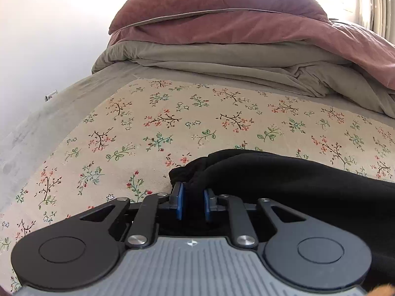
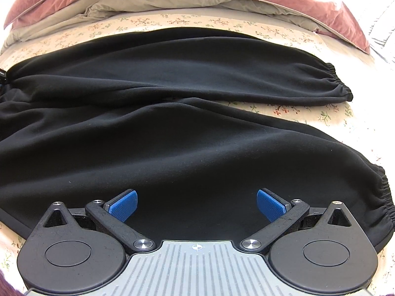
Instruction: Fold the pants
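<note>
Our left gripper (image 1: 193, 203) has its blue-padded fingers (image 1: 179, 203) drawn in close on a bunched fold of the black fleece pants (image 1: 284, 180), pinching the fabric at what looks like the waistband end. That gathered edge rises slightly above the bed between the pads, and the rest of the garment runs off to the right in the left wrist view.

Our right gripper (image 2: 196, 206) stands spread wide, its blue pads (image 2: 123, 206) well apart and hovering low over the nearer leg of the pants (image 2: 172, 153); whether the tips touch the cloth we cannot tell. No fabric is caught between them.

From the right wrist view the pants lie flat across the bed with both legs stretching to the right, the nearer leg ending in a gathered elastic cuff (image 2: 385, 202) and the farther leg in another cuff (image 2: 342, 83). A narrow wedge of bedding shows between the two legs toward the cuffs.

Under the pants lies a cream floral-print sheet (image 1: 172, 123). Beyond it sits a rumpled grey-green duvet (image 1: 197, 59), with a dusty-pink pillow (image 1: 222, 2) resting on top of it.
</note>
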`<move>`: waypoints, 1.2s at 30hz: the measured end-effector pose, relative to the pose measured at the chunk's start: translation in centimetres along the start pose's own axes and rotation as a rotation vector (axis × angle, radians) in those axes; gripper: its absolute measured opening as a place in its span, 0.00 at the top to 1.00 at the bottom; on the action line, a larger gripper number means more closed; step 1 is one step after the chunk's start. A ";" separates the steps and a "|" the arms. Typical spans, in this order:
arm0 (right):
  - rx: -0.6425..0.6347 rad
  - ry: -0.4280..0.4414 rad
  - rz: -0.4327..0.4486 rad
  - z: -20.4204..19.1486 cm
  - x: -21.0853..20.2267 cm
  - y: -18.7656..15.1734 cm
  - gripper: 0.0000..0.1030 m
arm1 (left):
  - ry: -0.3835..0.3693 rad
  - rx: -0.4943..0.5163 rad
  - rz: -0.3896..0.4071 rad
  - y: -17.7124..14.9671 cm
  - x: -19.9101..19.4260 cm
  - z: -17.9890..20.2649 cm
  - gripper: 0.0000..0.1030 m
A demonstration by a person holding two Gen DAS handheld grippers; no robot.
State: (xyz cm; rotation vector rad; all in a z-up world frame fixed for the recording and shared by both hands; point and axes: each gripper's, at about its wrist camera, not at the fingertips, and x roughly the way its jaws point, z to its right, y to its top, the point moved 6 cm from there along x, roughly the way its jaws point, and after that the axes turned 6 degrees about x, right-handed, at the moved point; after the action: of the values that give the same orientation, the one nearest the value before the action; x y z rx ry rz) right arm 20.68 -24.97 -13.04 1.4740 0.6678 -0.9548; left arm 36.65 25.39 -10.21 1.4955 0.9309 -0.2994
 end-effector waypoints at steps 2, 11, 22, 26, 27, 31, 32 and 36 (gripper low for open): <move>0.002 0.001 0.002 0.0 -0.1 0.0 0.00 | 0.001 -0.012 0.003 0.2 0.0 -0.5 0.78; -0.007 -0.003 0.004 -0.2 -0.2 -0.1 0.00 | -0.039 -0.028 0.012 -0.7 1.5 -0.1 0.70; 0.009 -0.029 0.023 0.9 -0.6 0.7 0.00 | -0.103 -0.171 0.008 -1.3 -6.0 -6.6 0.14; 0.062 -0.077 0.057 4.7 -1.4 1.7 0.00 | -0.115 -0.161 -0.014 -4.1 -9.7 -9.4 0.04; 0.094 -0.102 0.058 6.3 -1.4 1.8 0.00 | -0.110 -0.157 -0.041 -5.1 -9.9 -9.9 0.04; 0.188 -0.294 0.062 13.3 -1.2 1.5 0.00 | -0.113 -0.195 -0.158 -9.0 -9.4 -11.2 0.04; 0.214 -0.340 0.062 15.1 -1.2 1.2 0.00 | -0.123 -0.210 -0.192 -9.9 -9.3 -11.1 0.04; 0.272 -0.494 0.078 20.6 -1.5 0.1 0.02 | -0.098 -0.203 -0.252 -12.5 -9.0 -10.7 0.04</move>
State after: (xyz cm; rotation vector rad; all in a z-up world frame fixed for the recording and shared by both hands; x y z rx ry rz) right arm 16.25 -45.00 -11.01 1.4051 0.1227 -1.3253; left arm 18.67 30.58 -11.08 1.1692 1.0402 -0.4433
